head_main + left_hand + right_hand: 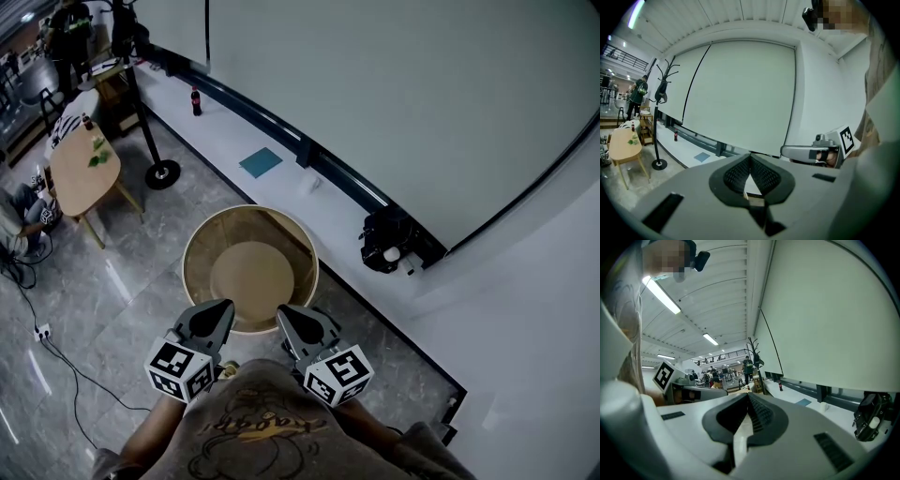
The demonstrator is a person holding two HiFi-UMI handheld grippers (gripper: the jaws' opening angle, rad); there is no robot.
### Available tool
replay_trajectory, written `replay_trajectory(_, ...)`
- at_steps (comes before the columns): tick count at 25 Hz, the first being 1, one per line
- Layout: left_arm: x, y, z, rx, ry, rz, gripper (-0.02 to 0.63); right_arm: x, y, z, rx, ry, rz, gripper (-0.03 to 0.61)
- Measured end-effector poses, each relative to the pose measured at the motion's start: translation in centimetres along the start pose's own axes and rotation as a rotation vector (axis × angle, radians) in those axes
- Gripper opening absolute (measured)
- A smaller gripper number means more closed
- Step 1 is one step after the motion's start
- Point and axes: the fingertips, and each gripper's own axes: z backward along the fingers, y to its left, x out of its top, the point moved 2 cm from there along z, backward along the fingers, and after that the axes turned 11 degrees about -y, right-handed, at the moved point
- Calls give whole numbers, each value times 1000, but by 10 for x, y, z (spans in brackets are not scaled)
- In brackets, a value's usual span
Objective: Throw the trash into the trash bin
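Observation:
The trash bin (pixel 192 246) is a round, light wooden tub on the grey floor in front of me, and its tan bottom looks bare. My left gripper (pixel 225 307) hangs over the bin's near rim with its jaws shut and nothing between them; in its own view the tips (pixel 750 157) meet. Beside it, my right gripper (pixel 284 312) hovers over the same rim, also shut and holding nothing (pixel 749 397). I see no trash in either gripper.
A white ledge (pixel 281 164) runs along the wall behind the bin, with a cola bottle (pixel 196 100), a blue square (pixel 260 162), a white cup (pixel 312 183) and a black bag (pixel 389 239). At left stand a coat stand base (pixel 162 173) and a wooden table (pixel 84 164). A cable (pixel 56 352) lies on the floor.

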Motion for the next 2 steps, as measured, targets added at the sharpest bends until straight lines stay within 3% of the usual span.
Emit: replay_trajectory(2,0,2,2,9,-3,-1,18,1,1,-1,5,2,1,20)
